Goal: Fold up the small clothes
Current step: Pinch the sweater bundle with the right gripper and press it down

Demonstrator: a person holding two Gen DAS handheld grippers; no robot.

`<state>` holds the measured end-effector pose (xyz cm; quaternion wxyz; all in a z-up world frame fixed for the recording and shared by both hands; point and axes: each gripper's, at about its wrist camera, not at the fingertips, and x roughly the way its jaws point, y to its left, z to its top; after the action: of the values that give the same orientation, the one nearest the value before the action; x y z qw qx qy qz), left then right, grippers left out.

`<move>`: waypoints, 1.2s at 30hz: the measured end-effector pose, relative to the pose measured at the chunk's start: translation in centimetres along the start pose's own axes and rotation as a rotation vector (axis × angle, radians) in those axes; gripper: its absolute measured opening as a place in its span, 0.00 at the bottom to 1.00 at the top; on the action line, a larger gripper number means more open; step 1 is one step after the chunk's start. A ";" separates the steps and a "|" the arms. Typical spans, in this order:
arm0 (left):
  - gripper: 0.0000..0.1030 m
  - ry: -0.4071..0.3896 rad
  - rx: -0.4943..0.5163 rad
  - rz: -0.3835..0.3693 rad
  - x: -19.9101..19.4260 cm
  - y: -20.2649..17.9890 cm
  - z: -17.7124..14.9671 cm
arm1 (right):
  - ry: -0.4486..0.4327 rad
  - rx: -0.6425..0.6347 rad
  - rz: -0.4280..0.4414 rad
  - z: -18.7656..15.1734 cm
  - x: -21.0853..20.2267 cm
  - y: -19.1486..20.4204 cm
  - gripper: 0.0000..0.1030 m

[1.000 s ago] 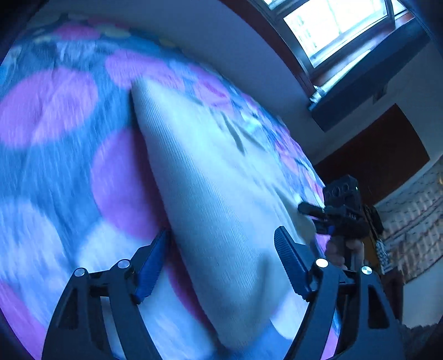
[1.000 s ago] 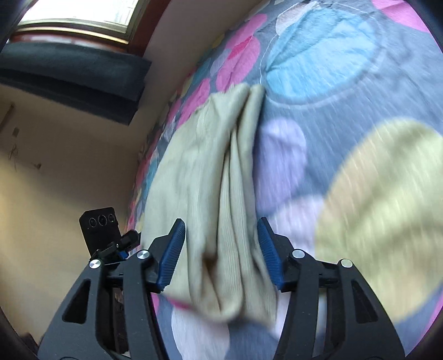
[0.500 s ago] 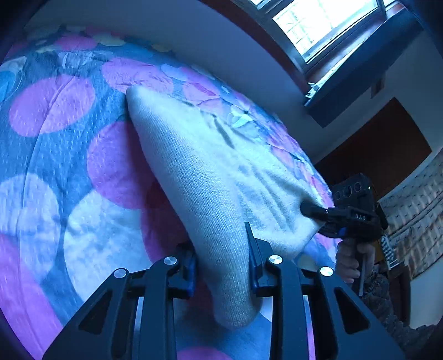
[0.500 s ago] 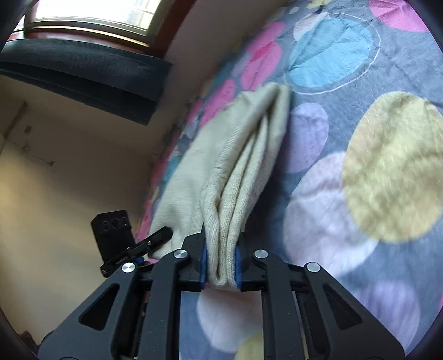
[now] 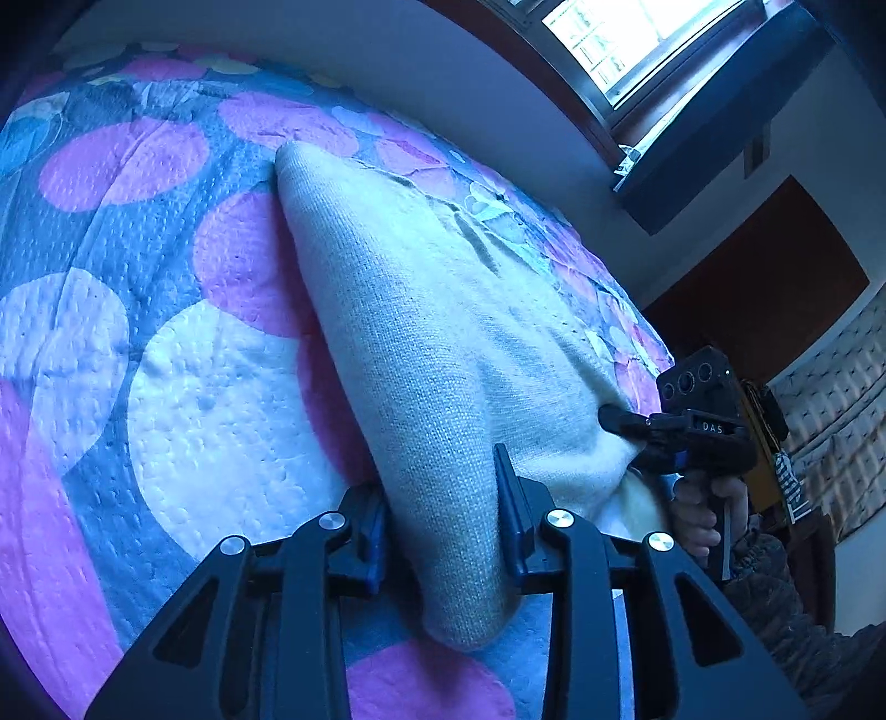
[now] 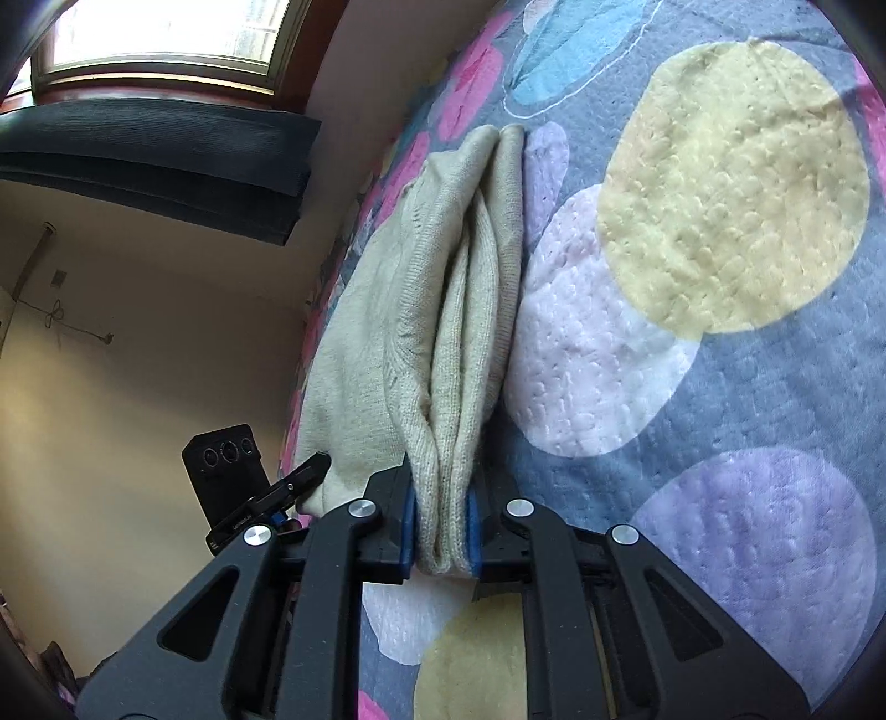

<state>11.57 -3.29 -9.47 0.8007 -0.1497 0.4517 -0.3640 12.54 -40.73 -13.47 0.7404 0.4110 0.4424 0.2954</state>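
A cream knit garment (image 5: 443, 310) lies folded lengthwise on a spotted bedspread (image 5: 210, 399). My left gripper (image 5: 440, 482) grips the near left corner, and the thick fold fills the gap between its blue pads while the jaws ease open slightly. In the right wrist view the same garment (image 6: 410, 288) shows several stacked layers. My right gripper (image 6: 443, 482) is shut tight on the near right corner of those layers. Each gripper shows in the other's view: the right gripper (image 5: 620, 421) at the cloth's right corner, the left gripper (image 6: 315, 465) at its left corner.
The bedspread (image 6: 720, 221) spreads wide around the garment. A wall and a window (image 5: 626, 39) stand beyond the bed's far edge. A person's hand (image 5: 698, 515) holds the right gripper's handle off the bed's right side.
Both grippers stood open around the garment's near edge a second ago. Both have since closed on the cloth, and the near corners now bunch between the pads.
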 end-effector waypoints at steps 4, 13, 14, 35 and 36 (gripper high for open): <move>0.35 -0.003 -0.001 0.001 -0.2 0.2 -0.2 | 0.000 -0.003 0.005 0.2 -0.6 -0.8 0.11; 0.37 0.000 -0.011 -0.005 -0.2 0.3 -0.2 | 0.002 -0.008 0.008 0.5 -0.7 -0.7 0.12; 0.37 0.001 -0.011 -0.006 -0.2 0.3 -0.2 | 0.002 -0.008 0.007 0.4 -0.7 -0.7 0.12; 0.63 0.013 -0.011 0.060 3.9 3.1 9.2 | -0.067 0.019 -0.077 10.9 0.8 -1.0 0.45; 0.63 0.017 -0.013 0.063 4.4 3.3 9.7 | -0.068 0.018 -0.078 11.9 1.7 -1.1 0.45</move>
<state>22.61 -5.05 -8.75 0.8070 -0.1375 0.4653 -0.3367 24.10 -44.00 -11.87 0.7622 0.4097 0.4355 0.2482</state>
